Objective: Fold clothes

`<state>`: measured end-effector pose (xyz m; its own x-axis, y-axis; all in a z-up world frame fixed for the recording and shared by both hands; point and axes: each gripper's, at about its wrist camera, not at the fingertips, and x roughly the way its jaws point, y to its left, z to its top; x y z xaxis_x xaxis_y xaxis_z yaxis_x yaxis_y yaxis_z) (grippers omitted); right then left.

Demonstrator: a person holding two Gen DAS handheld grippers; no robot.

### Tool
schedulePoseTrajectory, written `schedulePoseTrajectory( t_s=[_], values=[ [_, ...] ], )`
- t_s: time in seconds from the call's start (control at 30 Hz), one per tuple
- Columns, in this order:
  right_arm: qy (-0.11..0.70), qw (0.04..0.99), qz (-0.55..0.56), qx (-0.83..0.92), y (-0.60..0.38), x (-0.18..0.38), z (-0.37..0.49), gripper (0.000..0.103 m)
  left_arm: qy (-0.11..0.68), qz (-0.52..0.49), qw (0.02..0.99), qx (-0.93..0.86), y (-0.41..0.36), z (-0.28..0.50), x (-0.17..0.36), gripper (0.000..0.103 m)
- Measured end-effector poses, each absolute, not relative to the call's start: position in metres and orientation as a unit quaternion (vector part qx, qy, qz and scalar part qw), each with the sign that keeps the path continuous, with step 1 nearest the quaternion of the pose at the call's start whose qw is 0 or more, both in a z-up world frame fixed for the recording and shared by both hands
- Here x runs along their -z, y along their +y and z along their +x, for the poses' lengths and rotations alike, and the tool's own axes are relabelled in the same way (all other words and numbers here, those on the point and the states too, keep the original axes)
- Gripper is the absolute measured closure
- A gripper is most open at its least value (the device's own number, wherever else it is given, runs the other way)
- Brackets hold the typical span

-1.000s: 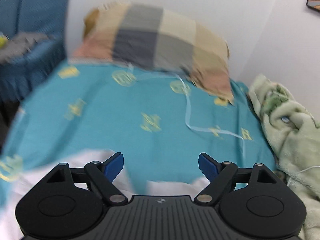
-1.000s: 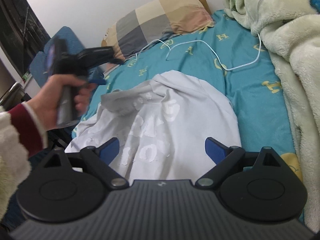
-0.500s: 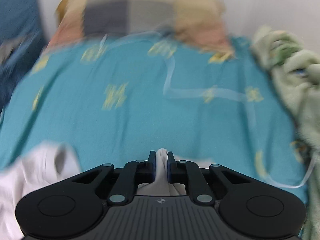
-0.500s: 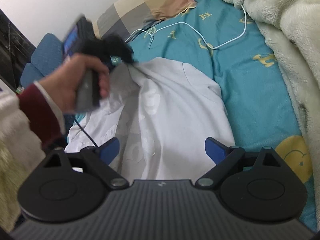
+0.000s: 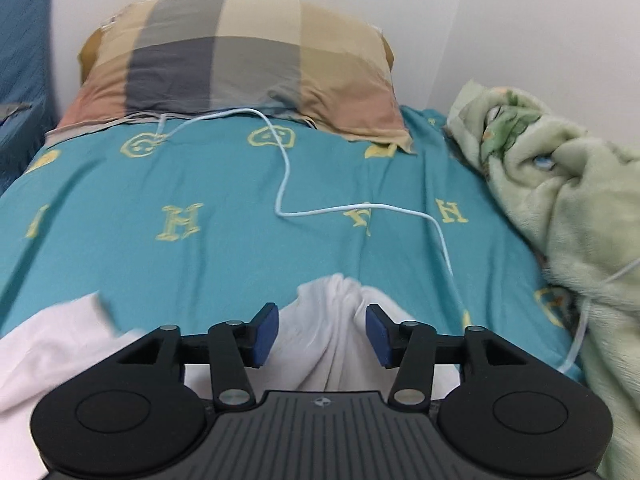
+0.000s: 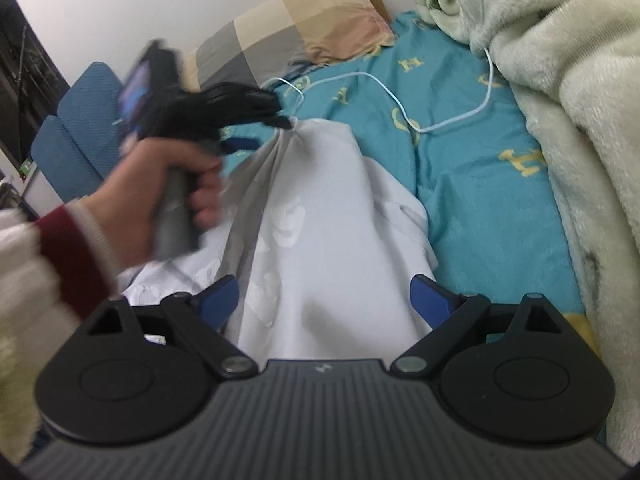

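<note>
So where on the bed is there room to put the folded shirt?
The widest bare patch of teal sheet lies between the checked pillow and the white shirt, left of the white cable. Another strip lies between shirt and fluffy blanket, though the cable crosses its far end. The blanket side is crowded.

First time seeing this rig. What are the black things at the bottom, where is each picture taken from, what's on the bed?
No robot: a person holds a two-finger gripper in each hand, each with a camera looking along its fingers. The left camera shows the left gripper open, a peak of the white shirt between its blue pads. The right camera shows the right gripper open over the shirt, plus the left hand. On the teal sheet: checked pillow, white cable, green blanket.
</note>
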<state>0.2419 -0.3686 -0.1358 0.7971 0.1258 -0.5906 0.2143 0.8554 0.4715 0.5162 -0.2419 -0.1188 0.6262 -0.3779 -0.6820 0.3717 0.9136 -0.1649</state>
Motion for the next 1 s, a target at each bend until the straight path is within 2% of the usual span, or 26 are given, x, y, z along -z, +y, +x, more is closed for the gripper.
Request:
schedulePoseTrajectory(
  t_s=[0.07,0.3,0.37,0.4,0.57,0.63,0.67,0.87,1.0],
  values=[
    [0.312,0.909,0.276,0.027,-0.374,0.136,0.242,0.009,0.372,-0.004,0.906,0.200,-0.209,0.488,0.108,0.040],
    [0.302,0.869,0.390,0.044,-0.418,0.145,0.242,0.010,0.389,0.010,0.910,0.141,-0.103,0.326,0.064,0.039],
    [0.304,0.865,0.397,0.047,-0.425,0.147,0.249,0.017,0.394,0.003,0.909,0.138,-0.079,0.278,0.057,0.038],
    [0.307,0.864,0.397,0.051,-0.427,0.148,0.254,0.026,0.397,0.000,0.908,0.137,-0.068,0.257,0.055,0.038],
    [0.305,0.860,0.402,0.070,-0.445,0.159,0.275,0.043,0.358,-0.015,0.927,0.107,-0.021,0.176,0.062,0.037],
    [0.307,0.863,0.395,0.076,-0.451,0.167,0.284,0.055,0.359,-0.027,0.927,0.103,-0.010,0.168,0.072,0.037],
    [0.308,0.864,0.391,0.078,-0.455,0.172,0.288,0.057,0.364,-0.037,0.925,0.102,-0.005,0.168,0.078,0.037],
    [0.308,0.854,0.417,0.051,-0.460,0.192,0.293,0.057,0.395,-0.074,0.910,0.104,0.000,0.189,0.097,0.037],
    [0.319,0.849,0.419,0.033,-0.449,0.194,0.299,0.057,0.393,-0.061,0.911,0.106,-0.012,0.197,0.100,0.037]
  ],
)
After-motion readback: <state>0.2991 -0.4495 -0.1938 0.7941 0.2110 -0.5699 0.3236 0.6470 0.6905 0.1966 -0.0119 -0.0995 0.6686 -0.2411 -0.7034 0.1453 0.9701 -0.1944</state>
